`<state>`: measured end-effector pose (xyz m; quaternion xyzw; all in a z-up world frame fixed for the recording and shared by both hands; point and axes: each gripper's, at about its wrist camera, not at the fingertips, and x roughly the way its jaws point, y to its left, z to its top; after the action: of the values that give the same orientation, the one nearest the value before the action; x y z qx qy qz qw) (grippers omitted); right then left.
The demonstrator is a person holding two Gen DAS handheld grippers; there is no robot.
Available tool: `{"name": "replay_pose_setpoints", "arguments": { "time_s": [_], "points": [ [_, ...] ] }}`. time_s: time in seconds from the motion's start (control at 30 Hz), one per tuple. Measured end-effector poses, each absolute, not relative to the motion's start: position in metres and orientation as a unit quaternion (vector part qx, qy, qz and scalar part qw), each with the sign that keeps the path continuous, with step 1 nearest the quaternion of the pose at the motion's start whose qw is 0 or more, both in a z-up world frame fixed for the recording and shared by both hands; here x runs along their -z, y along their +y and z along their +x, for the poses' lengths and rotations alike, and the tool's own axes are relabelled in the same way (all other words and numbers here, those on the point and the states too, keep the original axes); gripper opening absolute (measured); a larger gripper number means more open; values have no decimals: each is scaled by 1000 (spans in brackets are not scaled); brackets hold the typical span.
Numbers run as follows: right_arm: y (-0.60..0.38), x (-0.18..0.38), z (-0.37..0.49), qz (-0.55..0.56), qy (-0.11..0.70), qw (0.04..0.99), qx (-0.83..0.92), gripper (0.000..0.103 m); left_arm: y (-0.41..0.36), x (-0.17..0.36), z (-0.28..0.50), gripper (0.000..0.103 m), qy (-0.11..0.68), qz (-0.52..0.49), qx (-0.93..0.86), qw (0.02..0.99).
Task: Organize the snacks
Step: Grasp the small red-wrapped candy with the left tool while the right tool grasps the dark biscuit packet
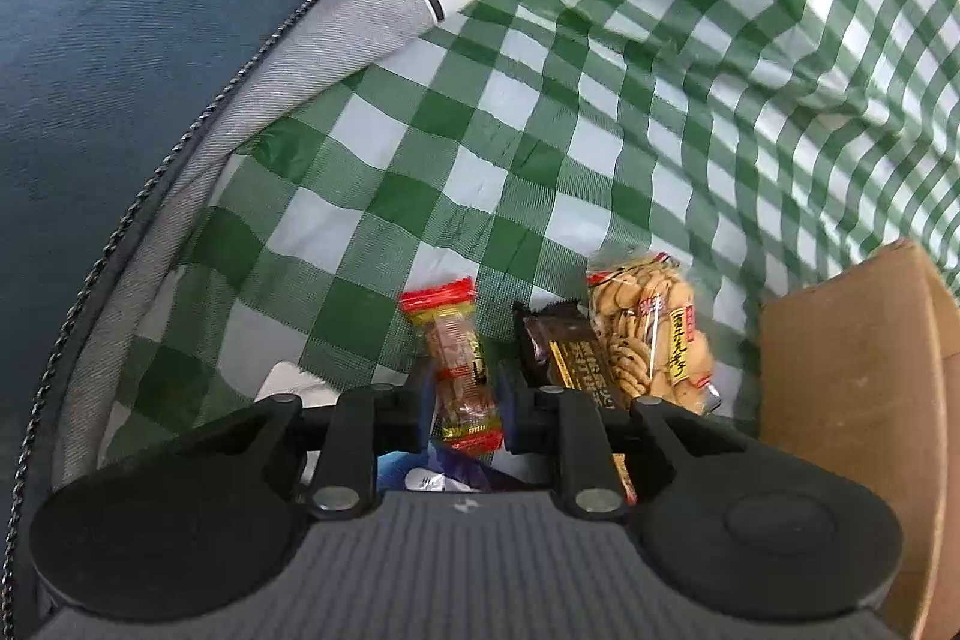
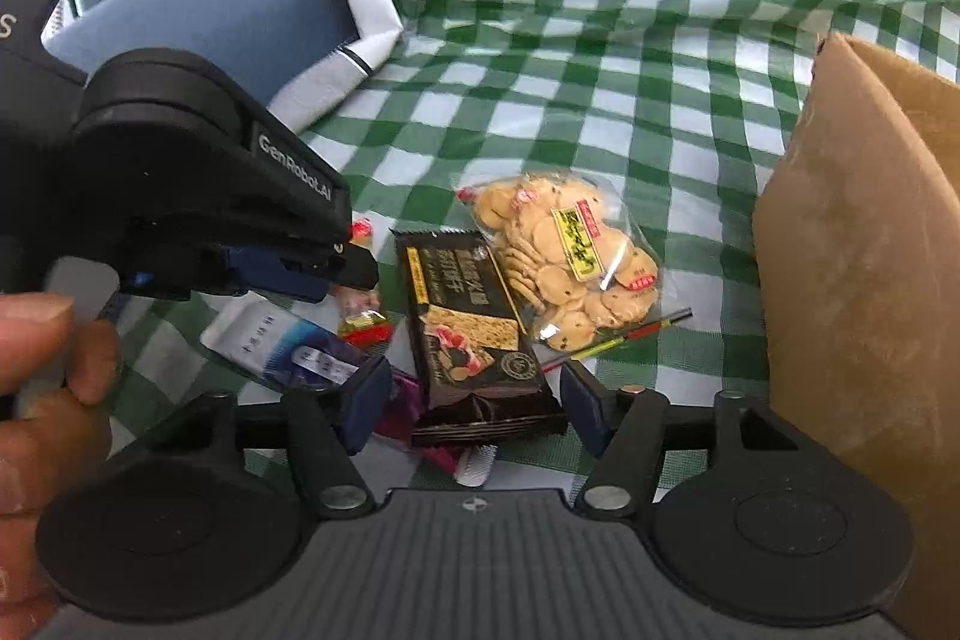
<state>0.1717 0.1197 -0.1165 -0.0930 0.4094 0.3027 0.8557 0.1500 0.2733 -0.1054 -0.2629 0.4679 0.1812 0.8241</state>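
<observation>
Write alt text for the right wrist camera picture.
The right claw, open, straddles a dark cracker packet on a green checked cloth. A clear bag of biscuits lies beyond, a brown paper bag right, the left claw left.

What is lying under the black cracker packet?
Under the black cracker packet a purple-pink wrapper and a white wrapper end stick out; the rest of them is covered, on the green checked cloth.

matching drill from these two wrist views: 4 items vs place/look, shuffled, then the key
1. red-ended candy bar
2. black cracker pack
3. clear cookie bag
4. brown cardboard box

A. far right edge of the green check cloth
B. between the right gripper fingers
C. just right of the black pack
D. between the left gripper fingers

Pairs: 1-D, 2-B, 3-C, 4-A
</observation>
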Motion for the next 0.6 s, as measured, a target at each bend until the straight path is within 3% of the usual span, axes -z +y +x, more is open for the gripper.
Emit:
{"name": "replay_pose_setpoints", "arguments": {
  "time_s": [0.07, 0.27, 0.6],
  "points": [
    [114, 117, 170, -85, 411, 856, -304, 48, 271, 108, 153, 24, 471, -252, -182, 825],
    [108, 112, 173, -74, 401, 859, -310, 40, 266, 105, 152, 18, 470, -222, -177, 836],
    [84, 84, 133, -93, 367, 863, -334, 38, 263, 60, 92, 17, 423, -232, -153, 863]
  ]
}}
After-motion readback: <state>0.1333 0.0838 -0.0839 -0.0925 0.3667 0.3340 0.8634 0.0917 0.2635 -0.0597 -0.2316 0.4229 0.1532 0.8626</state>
